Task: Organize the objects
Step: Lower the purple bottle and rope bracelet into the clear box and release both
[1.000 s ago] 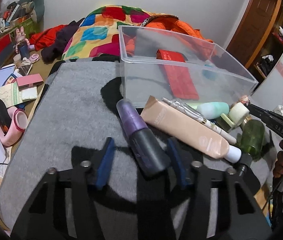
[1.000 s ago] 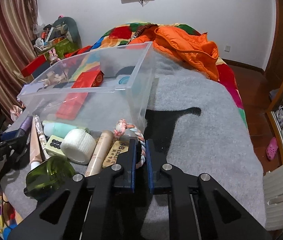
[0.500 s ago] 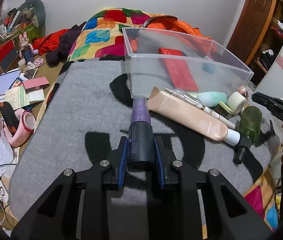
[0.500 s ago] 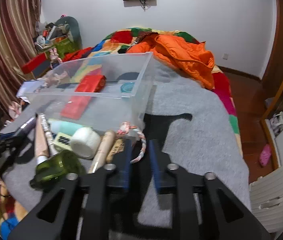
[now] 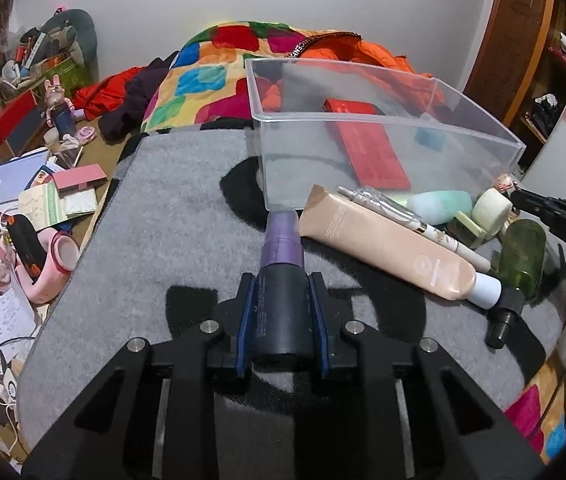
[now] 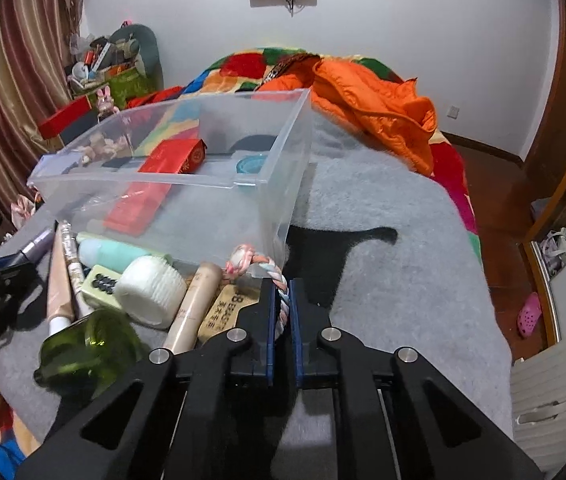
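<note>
Lettering "BEAST" shows on a tan tag (image 6: 225, 308) beside right tongs (image 6: 282, 300) clamped on braided rope (image 6: 251, 261); left tongs (image 5: 282, 292) clamp a dark bottle (image 5: 281, 304).

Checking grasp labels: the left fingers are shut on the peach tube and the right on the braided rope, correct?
Not quite. The left gripper is shut on the dark purple-capped bottle, per the left wrist view; the peach tube lies untouched. The right gripper does grip the braided rope.

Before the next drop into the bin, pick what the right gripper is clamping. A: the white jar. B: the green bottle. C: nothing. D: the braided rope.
D: in the right wrist view the right gripper has its pads pressed on the braided rope.
</note>
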The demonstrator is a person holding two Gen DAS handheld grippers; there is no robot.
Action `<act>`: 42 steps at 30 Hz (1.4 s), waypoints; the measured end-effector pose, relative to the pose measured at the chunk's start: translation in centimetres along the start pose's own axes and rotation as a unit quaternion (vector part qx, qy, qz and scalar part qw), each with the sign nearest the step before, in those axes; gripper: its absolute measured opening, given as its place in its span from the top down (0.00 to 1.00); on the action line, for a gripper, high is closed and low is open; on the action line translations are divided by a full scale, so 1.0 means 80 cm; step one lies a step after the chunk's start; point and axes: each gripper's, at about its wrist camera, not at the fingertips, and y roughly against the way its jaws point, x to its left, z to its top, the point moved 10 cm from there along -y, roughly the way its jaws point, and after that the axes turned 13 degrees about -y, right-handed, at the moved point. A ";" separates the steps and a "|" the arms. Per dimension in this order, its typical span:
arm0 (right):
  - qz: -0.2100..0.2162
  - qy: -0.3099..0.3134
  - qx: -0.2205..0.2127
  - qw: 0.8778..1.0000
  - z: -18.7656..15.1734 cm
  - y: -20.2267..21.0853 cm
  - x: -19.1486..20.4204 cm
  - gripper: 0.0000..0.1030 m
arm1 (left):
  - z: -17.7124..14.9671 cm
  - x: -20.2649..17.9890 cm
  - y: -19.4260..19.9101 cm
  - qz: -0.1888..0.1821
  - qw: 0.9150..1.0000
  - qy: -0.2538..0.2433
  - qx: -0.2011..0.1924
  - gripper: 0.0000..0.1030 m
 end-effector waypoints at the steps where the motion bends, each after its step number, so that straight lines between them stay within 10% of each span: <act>1: 0.004 -0.002 -0.004 1.000 0.000 0.007 0.000 0.95 | 0.000 0.001 0.003 0.002 1.000 0.001 -0.003 0.75; 20: 0.078 0.007 -0.107 0.991 0.061 0.118 0.058 0.95 | 0.077 -0.013 0.089 -0.025 0.994 0.015 -0.104 0.75; 42: 0.097 0.011 -0.108 0.989 0.133 0.060 0.107 0.95 | 0.164 -0.007 0.036 -0.012 0.995 -0.003 -0.102 0.75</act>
